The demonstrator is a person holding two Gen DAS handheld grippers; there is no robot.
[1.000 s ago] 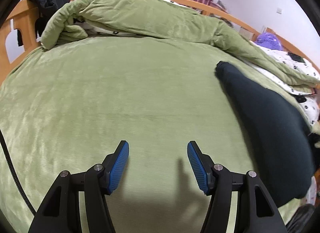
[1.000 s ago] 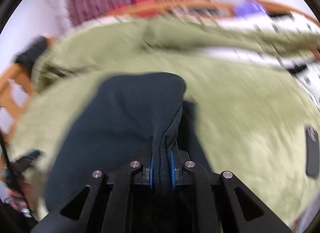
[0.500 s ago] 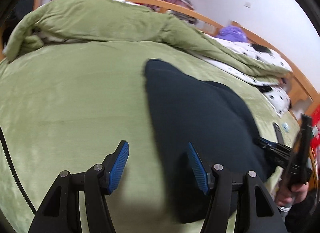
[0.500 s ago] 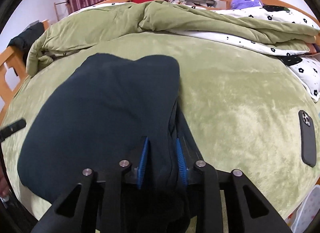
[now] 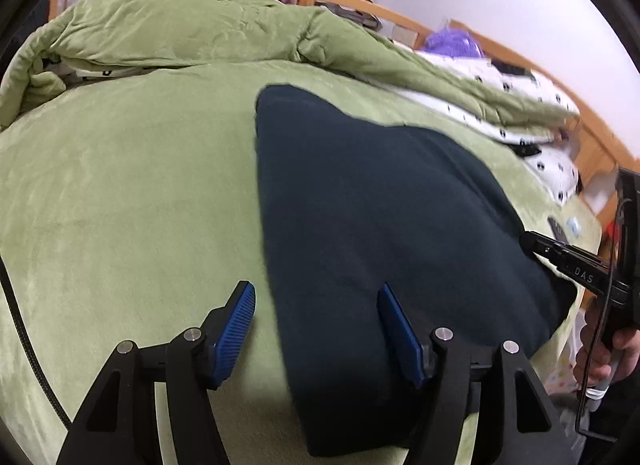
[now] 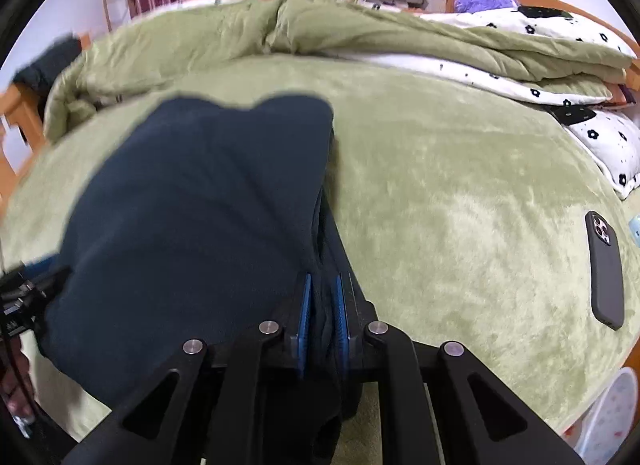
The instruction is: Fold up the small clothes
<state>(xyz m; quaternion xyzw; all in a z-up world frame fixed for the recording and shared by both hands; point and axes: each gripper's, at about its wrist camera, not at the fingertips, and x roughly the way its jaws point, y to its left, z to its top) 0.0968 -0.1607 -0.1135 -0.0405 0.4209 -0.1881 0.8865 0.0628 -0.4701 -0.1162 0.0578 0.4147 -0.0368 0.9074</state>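
a dark navy knit garment [image 5: 380,225] lies folded across the plush green bed [image 5: 120,185], centre frame. the right tool [image 6: 322,313] clamps its thick edge at bottom centre; the left tool [image 5: 316,329], ribbed blue pads apart, straddles its left edge.

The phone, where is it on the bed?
In the right wrist view the black phone lies flat on the green blanket, near the bed's right edge, well right of the dark garment.
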